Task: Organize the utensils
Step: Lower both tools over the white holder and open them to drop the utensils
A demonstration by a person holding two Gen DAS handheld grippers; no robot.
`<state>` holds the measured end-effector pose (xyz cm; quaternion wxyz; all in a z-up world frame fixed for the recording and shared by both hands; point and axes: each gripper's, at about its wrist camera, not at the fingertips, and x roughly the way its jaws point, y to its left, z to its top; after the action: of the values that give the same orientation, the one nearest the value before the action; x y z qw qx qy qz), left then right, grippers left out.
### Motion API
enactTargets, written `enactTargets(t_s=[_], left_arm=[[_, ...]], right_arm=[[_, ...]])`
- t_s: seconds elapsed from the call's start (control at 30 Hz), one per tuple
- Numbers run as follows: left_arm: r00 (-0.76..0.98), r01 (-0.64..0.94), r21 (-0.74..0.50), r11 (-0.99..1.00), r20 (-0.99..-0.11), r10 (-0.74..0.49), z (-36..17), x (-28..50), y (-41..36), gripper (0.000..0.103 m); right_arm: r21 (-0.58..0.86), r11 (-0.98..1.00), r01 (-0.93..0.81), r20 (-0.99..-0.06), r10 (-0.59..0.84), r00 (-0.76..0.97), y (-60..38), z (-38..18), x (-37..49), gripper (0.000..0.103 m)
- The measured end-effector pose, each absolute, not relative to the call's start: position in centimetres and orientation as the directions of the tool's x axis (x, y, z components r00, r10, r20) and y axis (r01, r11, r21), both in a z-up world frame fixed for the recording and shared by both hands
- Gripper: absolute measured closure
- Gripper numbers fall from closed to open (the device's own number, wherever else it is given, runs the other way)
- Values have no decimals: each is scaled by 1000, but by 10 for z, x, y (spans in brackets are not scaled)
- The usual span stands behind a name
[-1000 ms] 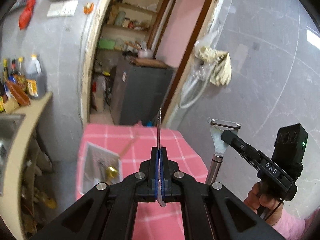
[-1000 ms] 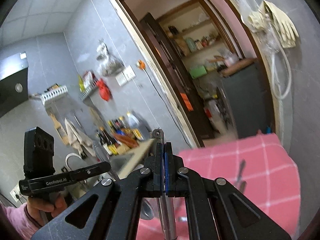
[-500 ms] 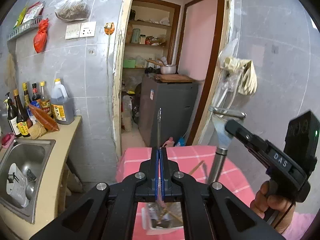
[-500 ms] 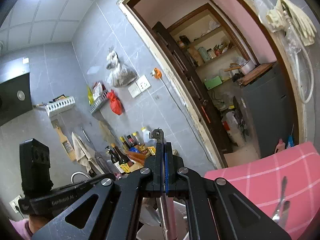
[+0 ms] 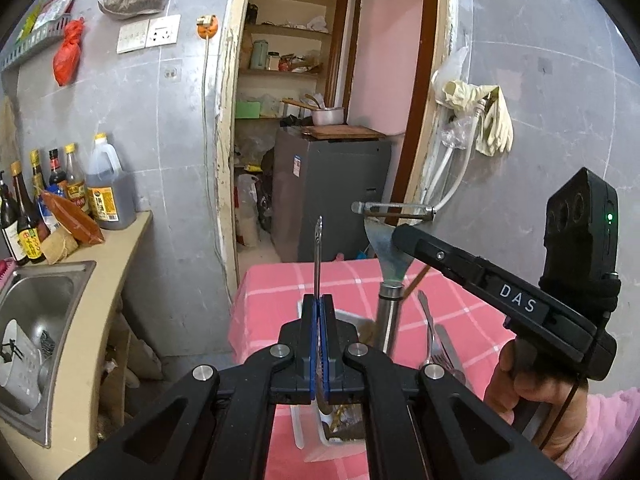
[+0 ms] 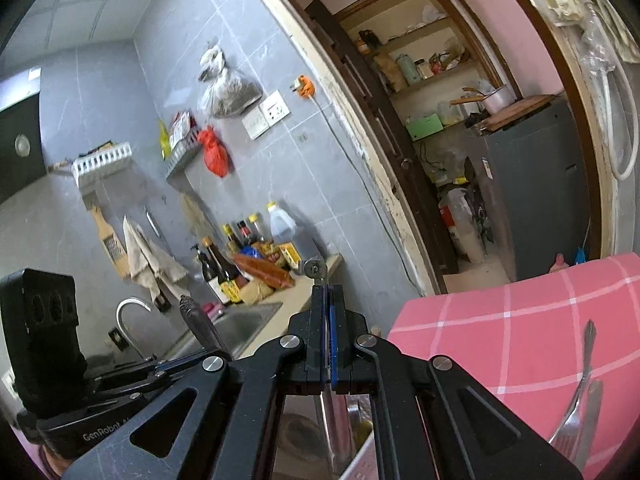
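My left gripper (image 5: 319, 300) is shut on a thin metal utensil (image 5: 317, 256) that stands upright, seen edge-on, above the pink checked table (image 5: 280, 296). My right gripper (image 6: 329, 292) is shut on a steel peeler (image 5: 386, 248) held upright; only its top screw end (image 6: 315, 269) shows in the right wrist view. A white organizer tray (image 5: 308, 440) with utensils lies under both grippers. A fork (image 6: 576, 396) and a knife (image 6: 591, 412) lie loose on the cloth to the right; they also show in the left wrist view (image 5: 430, 332).
A steel sink (image 5: 36, 308) and a counter with sauce bottles (image 5: 60, 196) are at the left. A doorway (image 5: 320, 120) to a pantry with a grey cabinet (image 5: 332, 196) is behind the table. Rubber gloves (image 5: 488, 116) hang on the right wall.
Both grippers have tilted and moved over the table with their utensils still held. The tray now sits right under the fingers, and the loose fork and knife are nearer.
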<state>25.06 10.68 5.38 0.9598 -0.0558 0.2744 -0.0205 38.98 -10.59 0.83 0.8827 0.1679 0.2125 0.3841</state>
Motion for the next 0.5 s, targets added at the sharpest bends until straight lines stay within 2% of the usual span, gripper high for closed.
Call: enactTargets(t_s=[0.27,0.5], left_arm=[[828,25,-137,990,-552,-98,45,249,104,101],[803,22,-207,978,-580,-140,41,249,111,100]], right_arm=[[399,643,-654,-292,765,574,-112,1,373,101],[417,639,-646,-331,769,548,-120,-8,370,101]])
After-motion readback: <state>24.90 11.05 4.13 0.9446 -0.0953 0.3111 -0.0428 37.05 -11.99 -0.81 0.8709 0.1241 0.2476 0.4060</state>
